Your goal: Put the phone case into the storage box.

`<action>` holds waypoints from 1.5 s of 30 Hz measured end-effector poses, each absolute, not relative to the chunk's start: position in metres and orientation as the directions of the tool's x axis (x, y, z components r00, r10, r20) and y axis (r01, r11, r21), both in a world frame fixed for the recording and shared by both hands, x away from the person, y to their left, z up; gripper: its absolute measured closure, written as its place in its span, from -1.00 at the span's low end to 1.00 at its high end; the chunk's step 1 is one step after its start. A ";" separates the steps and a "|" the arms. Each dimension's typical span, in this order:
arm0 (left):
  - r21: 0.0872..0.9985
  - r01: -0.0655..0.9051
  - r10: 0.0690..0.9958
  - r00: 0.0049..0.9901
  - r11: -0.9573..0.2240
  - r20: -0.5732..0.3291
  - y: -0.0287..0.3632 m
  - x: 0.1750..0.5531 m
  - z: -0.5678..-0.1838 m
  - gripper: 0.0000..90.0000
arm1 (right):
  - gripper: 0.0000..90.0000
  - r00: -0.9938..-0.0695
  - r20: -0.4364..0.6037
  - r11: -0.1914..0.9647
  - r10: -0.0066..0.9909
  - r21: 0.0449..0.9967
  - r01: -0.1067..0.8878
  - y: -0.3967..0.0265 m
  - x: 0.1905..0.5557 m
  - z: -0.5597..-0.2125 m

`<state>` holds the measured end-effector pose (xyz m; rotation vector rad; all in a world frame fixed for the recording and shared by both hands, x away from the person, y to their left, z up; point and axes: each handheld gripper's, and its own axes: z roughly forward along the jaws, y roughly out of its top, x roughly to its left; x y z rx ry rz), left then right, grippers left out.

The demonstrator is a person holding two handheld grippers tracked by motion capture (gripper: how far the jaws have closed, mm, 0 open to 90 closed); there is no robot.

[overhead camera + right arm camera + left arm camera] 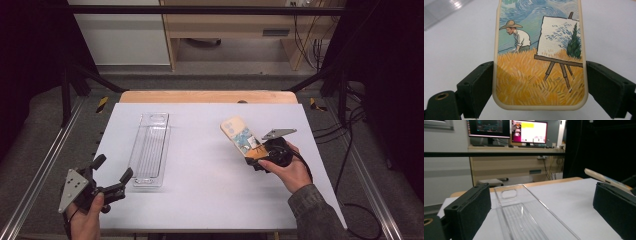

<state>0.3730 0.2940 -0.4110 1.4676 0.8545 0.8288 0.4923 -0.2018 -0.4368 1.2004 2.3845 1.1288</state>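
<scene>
My right gripper (256, 156) is clamped on the near end of a cream-edged phone case printed with a painter in a yellow wheat field (537, 55), one jaw pressed to each long side. In the high view the case (241, 137) sits at the right of the pale grey table (200, 200), angling away from my hand. My left gripper (112, 176) hangs with its jaws spread wide and nothing between them, at the near left corner, just beside the near end of a long clear plastic tray (150, 150) lying left of centre, well apart from the case.
</scene>
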 end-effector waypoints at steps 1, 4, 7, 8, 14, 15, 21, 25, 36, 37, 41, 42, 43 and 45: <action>0.998 0.046 0.873 0.487 -0.051 0.023 0.290 0.374 -0.410 -0.97 | -0.73 -0.636 0.123 0.355 0.762 0.742 0.569 -0.204 0.491 -0.435; 0.996 0.054 0.852 0.523 -0.068 0.030 0.275 0.377 -0.405 -0.99 | -0.73 -0.637 0.140 0.321 0.758 0.770 0.551 -0.207 0.487 -0.430; 0.993 0.075 0.829 0.559 -0.093 0.035 0.259 0.384 -0.401 -0.99 | -0.73 -0.646 0.145 0.302 0.750 0.793 0.529 -0.207 0.483 -0.426; 0.991 0.081 0.825 0.564 -0.103 0.040 0.254 0.387 -0.400 -0.99 | -0.73 -0.650 0.157 0.283 0.743 0.808 0.518 -0.208 0.481 -0.424; 0.990 0.102 0.799 0.601 -0.099 0.018 0.231 0.406 -0.391 -0.99 | -0.73 -0.656 0.172 0.245 0.735 0.835 0.493 -0.209 0.480 -0.421; 0.990 0.107 0.798 0.602 -0.088 0.006 0.227 0.410 -0.390 -0.99 | -0.73 -0.657 0.173 0.239 0.734 0.839 0.488 -0.209 0.481 -0.422; 0.994 0.102 0.782 0.623 -0.047 -0.027 0.208 0.430 -0.379 -0.98 | -0.73 -0.688 0.191 0.202 0.700 0.871 0.448 -0.206 0.482 -0.423; 0.994 0.095 0.760 0.649 -0.047 -0.026 0.196 0.437 -0.374 -0.98 | -0.73 -0.704 0.200 0.184 0.682 0.884 0.430 -0.201 0.483 -0.425; 0.992 0.110 0.719 0.694 -0.062 -0.032 0.167 0.450 -0.384 -0.99 | -0.73 -0.746 0.209 0.154 0.633 0.910 0.386 -0.179 0.477 -0.429; 0.992 0.112 0.713 0.700 -0.060 -0.036 0.166 0.450 -0.385 -0.99 | -0.73 -0.746 0.209 0.154 0.633 0.910 0.386 -0.179 0.477 -0.429; 0.991 0.108 0.695 0.718 -0.077 -0.024 0.160 0.451 -0.386 -0.99 | -0.73 -0.755 0.218 0.138 0.619 0.916 0.378 -0.170 0.473 -0.432; 0.991 0.105 0.691 0.722 -0.077 -0.023 0.159 0.451 -0.386 -0.99 | -0.73 -0.755 0.218 0.138 0.619 0.916 0.378 -0.170 0.473 -0.432; 0.992 0.105 0.685 0.728 -0.076 -0.025 0.158 0.451 -0.386 -0.99 | -0.73 -0.758 0.217 0.139 0.615 0.917 0.375 -0.168 0.472 -0.433; 0.991 0.102 0.675 0.737 -0.082 -0.020 0.156 0.452 -0.385 -0.99 | -0.73 -0.760 0.213 0.143 0.614 0.917 0.372 -0.164 0.471 -0.434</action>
